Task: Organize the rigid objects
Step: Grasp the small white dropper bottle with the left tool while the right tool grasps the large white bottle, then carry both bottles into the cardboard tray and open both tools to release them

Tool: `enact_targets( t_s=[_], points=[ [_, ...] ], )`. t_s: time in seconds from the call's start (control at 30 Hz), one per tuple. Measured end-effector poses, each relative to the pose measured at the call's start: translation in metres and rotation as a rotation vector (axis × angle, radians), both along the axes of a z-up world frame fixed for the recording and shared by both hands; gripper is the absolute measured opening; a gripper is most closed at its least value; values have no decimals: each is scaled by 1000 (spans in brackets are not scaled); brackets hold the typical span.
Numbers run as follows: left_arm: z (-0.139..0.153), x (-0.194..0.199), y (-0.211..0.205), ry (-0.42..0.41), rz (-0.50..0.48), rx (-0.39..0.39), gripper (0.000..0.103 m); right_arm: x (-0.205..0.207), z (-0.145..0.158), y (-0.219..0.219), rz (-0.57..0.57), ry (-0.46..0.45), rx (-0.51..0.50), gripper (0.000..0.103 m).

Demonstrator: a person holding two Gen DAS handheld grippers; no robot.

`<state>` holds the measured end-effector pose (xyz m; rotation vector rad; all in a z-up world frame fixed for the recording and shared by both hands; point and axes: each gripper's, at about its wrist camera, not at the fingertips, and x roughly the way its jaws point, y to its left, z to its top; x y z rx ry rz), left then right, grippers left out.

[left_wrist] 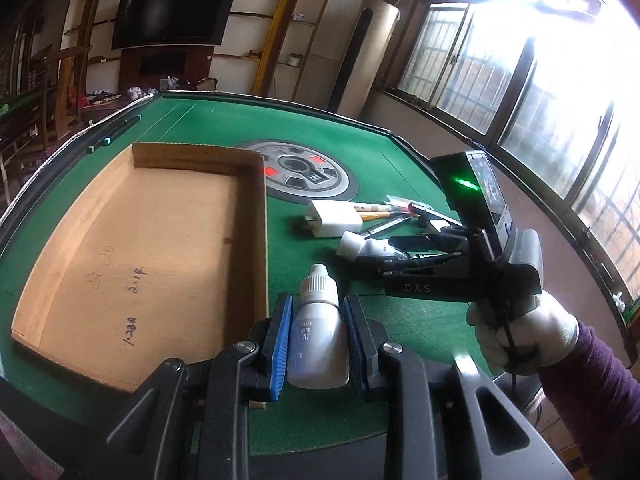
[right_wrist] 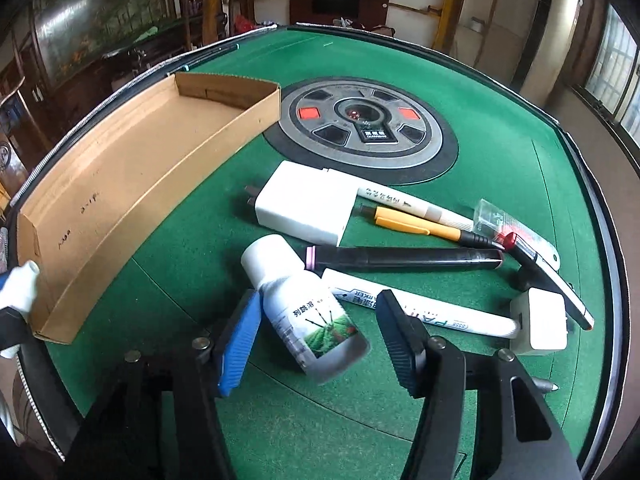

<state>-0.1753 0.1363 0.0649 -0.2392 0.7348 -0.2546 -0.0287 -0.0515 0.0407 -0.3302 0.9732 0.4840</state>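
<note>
Only leftward: gloved hand (left_wrist: 520,332)

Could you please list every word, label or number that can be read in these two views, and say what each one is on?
"DAS": on the black body of the right gripper, seen from the left wrist.
"2.14" and roughly "1-230": handwritten on the floor of the cardboard tray.
"PAI", "555" and "RKER", partly hidden: on the white marker.
Print on the labelled bottle, the dropper bottle, the beige pen and the table's centre hub: too small or blurred to read.
</note>
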Motion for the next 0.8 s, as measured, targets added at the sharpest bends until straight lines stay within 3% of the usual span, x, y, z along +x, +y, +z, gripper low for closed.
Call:
enact_targets(
  t_s=[0.03, 0.13, 0.33, 0.53, 0.67, 0.8],
  points=[
    [-1, 1, 4, 2, 6, -6, 27, -1, -3, 3, 0, 8, -8, 44],
    [1, -1, 16, 0, 18, -24, 27, -2, 1, 3, -16, 33, 26, 35],
    [18, 16, 52, -4, 49, -72, 27, -2, 35, -6, -54, 91, 206, 35],
    [24, 85, 71, 24, 72, -35, 27, 35, 65, 25, -72, 219, 459, 35],
    [3, 142, 90, 115, 94, -113, 27, 75, 56, 66, -131, 295, 518, 35],
    [-19, 175, 104, 159, 118, -181, 27, 103, 39, 98, -185, 321, 500, 35]
  ],
)
